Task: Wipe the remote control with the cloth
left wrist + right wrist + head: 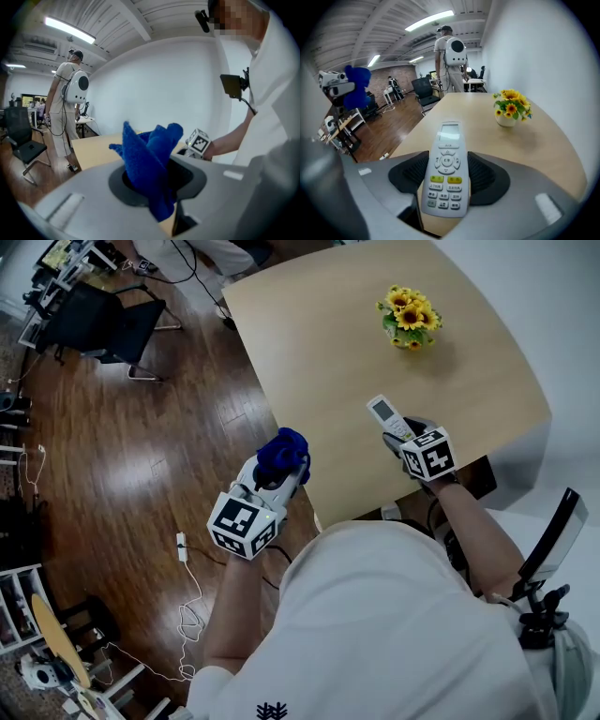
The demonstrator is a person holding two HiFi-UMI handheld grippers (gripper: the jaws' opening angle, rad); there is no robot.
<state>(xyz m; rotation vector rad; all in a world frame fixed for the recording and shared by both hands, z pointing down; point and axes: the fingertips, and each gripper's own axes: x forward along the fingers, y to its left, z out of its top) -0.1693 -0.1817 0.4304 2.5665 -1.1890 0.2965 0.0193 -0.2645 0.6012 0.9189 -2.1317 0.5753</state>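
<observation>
Your right gripper (pixel 447 177) is clamped on the long edges of the white plastic remote control with grey and yellow buttons (pixel 446 161). It holds the remote at centre right of the head view, over the near edge of the pale wooden table (pixel 319 343). Expect the remote to be light, rigid and slick, so it may pivot under wiping pressure.

Your left gripper (pixel 157 182) is shut on the soft, limp blue terry cloth (pixel 149 152), left of centre and apart from the remote. The remote's back and butt end are hidden. The cloth's pinched part is probably bunched.

The left gripper (pixel 154 187) squeezes a fluffy blue cloth (pixel 150 164) between its jaws. Behind it are a wooden table (pixel 93 147) and a person wearing a backpack (pixel 65 108).
</observation>
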